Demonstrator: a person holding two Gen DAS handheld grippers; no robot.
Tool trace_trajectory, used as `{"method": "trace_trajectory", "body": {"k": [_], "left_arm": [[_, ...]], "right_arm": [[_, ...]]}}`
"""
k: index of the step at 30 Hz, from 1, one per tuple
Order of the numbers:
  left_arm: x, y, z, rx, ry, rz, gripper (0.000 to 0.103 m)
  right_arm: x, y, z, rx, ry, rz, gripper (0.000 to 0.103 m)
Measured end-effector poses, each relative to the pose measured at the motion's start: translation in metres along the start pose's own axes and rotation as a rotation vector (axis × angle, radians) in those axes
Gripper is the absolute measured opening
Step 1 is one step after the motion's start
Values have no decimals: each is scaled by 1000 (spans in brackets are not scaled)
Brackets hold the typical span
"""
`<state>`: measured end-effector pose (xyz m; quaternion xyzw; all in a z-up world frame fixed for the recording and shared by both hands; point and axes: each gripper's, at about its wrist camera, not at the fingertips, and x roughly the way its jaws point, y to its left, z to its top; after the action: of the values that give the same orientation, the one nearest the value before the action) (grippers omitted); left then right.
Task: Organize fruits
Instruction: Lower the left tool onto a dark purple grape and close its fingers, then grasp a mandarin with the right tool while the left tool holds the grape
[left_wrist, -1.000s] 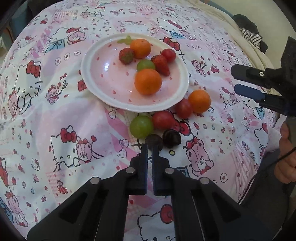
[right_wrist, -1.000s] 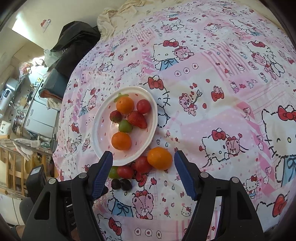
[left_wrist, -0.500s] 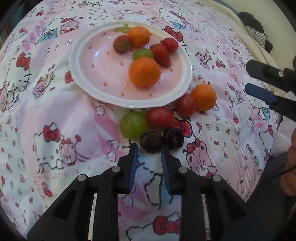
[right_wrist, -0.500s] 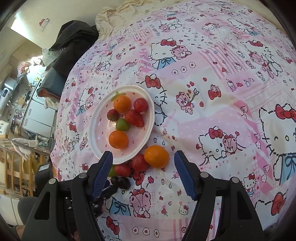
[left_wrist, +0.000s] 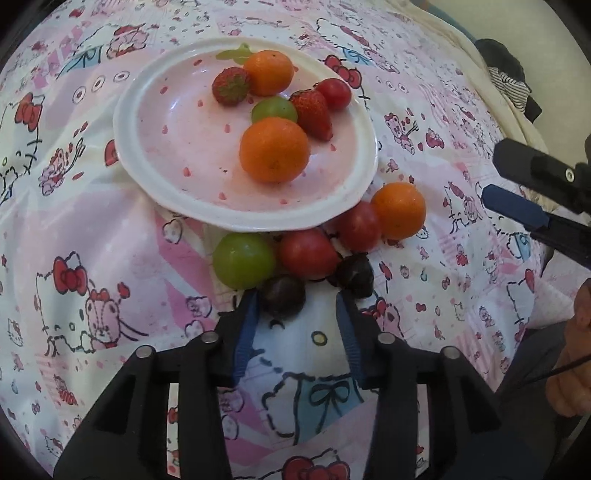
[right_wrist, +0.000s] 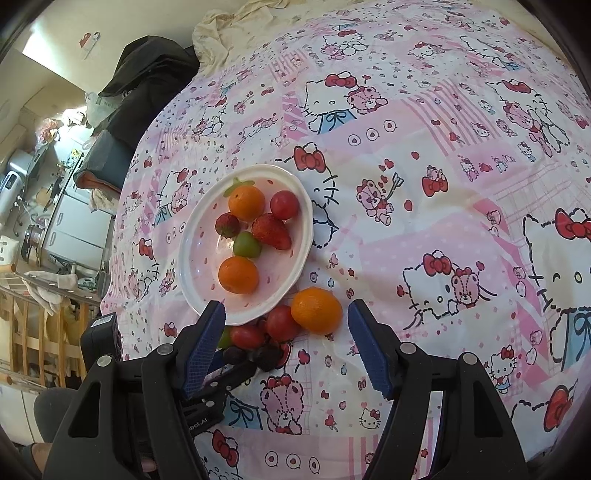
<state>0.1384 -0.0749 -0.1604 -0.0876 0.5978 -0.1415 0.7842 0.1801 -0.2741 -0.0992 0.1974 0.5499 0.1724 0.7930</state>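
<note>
A white plate (left_wrist: 147, 177) on the cartoon-print cloth holds two oranges, two strawberries, a green grape and a red fruit. Loose beside its near rim lie a green grape (left_wrist: 243, 260), two red fruits (left_wrist: 308, 253), an orange (left_wrist: 398, 210) and two dark grapes. My left gripper (left_wrist: 296, 301) points down at them, its jaws opening. One dark grape (left_wrist: 283, 295) sits between the fingertips, close to the left finger, and the pads do not press on it. My right gripper (right_wrist: 286, 314) hovers open above the loose orange (right_wrist: 316, 310), holding nothing.
The printed cloth (right_wrist: 443, 184) covers a soft, rounded bed surface that falls away at the left. Dark clothes (right_wrist: 147, 77) and a cream sheet lie at the far end. Shelves and clutter fill the room at far left. A person's hand (left_wrist: 576, 350) shows at the right edge.
My left gripper came closer to the dark grapes and its jaws went from shut to parted, so one grape now lies between them. The right gripper kept still.
</note>
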Motion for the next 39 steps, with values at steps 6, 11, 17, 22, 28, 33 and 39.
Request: {"method": "trace_trajectory", "body": {"k": [6,11,17,22,28,33,39], "left_arm": [[-1,3,-2,20,-11,41,16],[-7,6,-4,13,-18,22,14],[-24,3,-13,27,-9,24,14],[-61,4,-9,47,-41,59,14],[-98,22,0,50,-97,152,13],[-109,44,-1,0,-128,188,13],[-104,51,-1,-50,-151,175,13]], "right_arm": [[-1,-2,0,7,-3,-2,72],[-1,1,0,2,-5,3,72],[-2,2,0,-2,-5,4,72],[0,-5,2,23,2,2,72],[26,-18,5,84,87,-9,61],[58,-25,5,113,177,-39,52],[77,-29,4,154,225,-26,49]]}}
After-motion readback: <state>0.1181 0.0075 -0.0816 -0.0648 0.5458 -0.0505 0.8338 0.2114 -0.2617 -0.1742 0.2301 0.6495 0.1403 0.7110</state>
